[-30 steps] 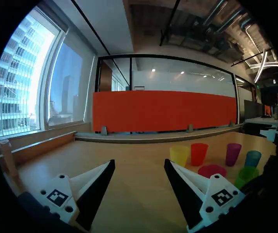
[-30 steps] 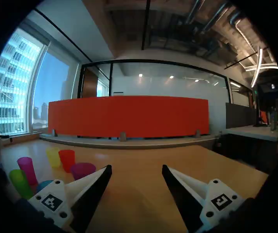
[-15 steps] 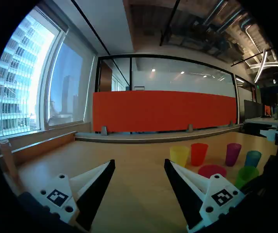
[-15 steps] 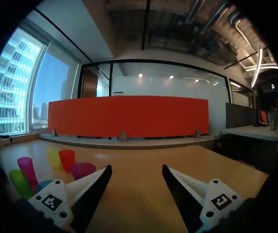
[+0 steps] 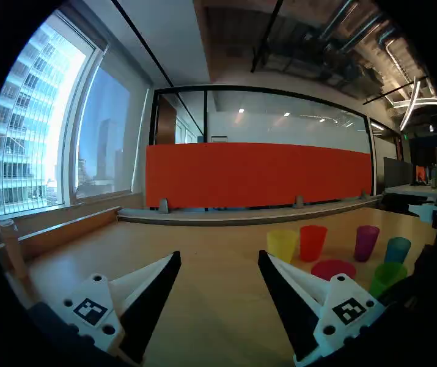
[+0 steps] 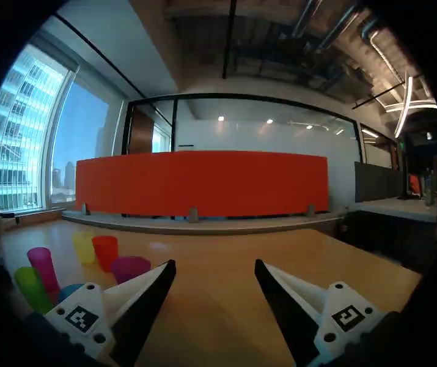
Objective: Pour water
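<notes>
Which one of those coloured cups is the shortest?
The squat pink cup just in front of the red cup; it is wide and low, while the others are tall and narrow.

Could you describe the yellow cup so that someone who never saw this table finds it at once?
Look at the wooden table in front of the long orange panel; a group of coloured cups stands on it. The yellow cup is beside the red cup, on the panel side, and is the only yellow one.

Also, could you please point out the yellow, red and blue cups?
yellow cup (image 5: 281,246): left gripper view, its side wall
red cup (image 5: 312,243): left gripper view, its side wall
blue cup (image 5: 396,251): left gripper view, its side wall
</notes>
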